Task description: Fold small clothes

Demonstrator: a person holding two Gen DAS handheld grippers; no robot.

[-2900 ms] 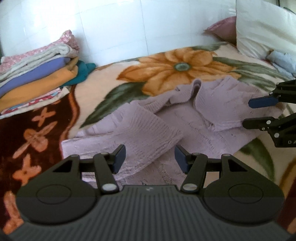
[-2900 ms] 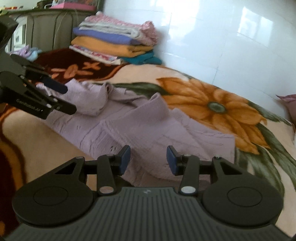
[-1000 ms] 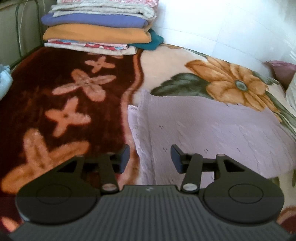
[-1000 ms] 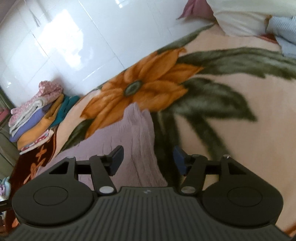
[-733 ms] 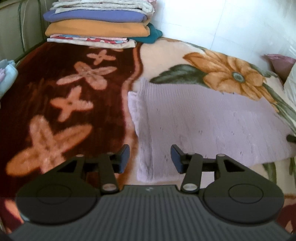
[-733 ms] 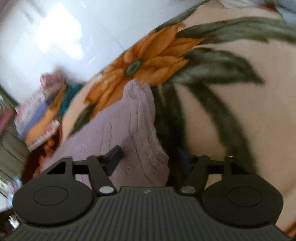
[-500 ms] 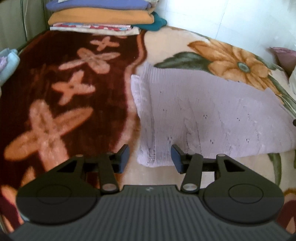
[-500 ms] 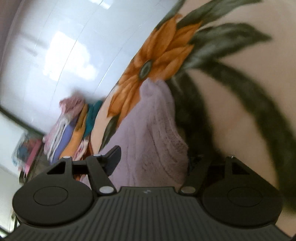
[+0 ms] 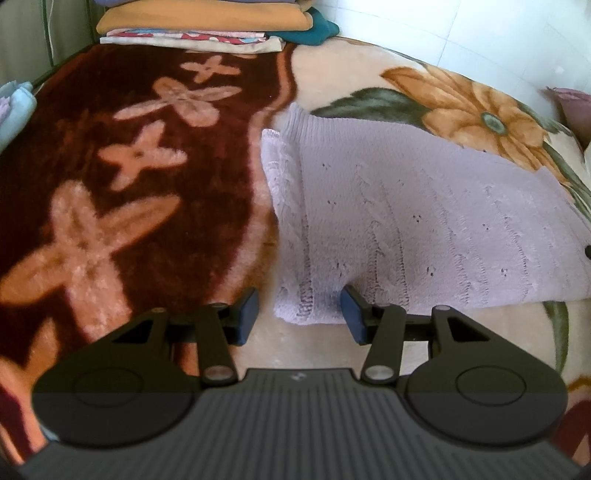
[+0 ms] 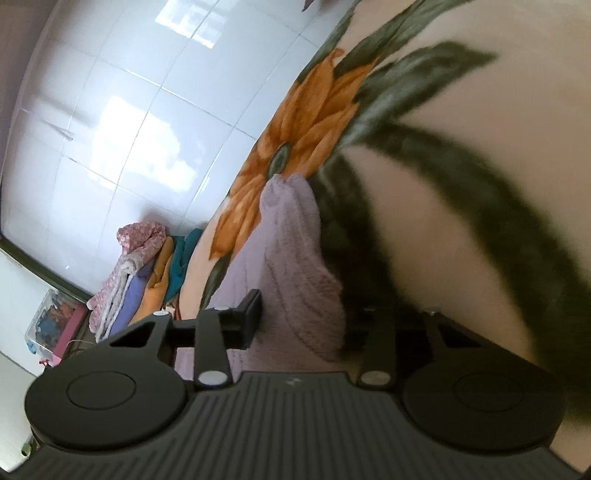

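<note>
A lilac knitted sweater [image 9: 406, 221] lies folded into a flat band across the flowered blanket [image 9: 129, 184]. My left gripper [image 9: 299, 317] is open, its jaws on either side of the sweater's near left corner, low over the blanket. My right gripper [image 10: 303, 321] is open and tilted steeply. The sweater's right end [image 10: 291, 258] lies between its jaws. Its right finger is dark and blurred against a green leaf of the blanket pattern.
A stack of folded clothes [image 9: 207, 26] sits at the far left corner of the bed by the white tiled wall [image 10: 129, 110]; it also shows in the right wrist view [image 10: 144, 273]. A pillow edge [image 9: 572, 110] lies at far right.
The sweater went from spread and rumpled to a folded band. My left gripper drew back and down to its near left corner. My right gripper dropped to the right end and rolled sideways.
</note>
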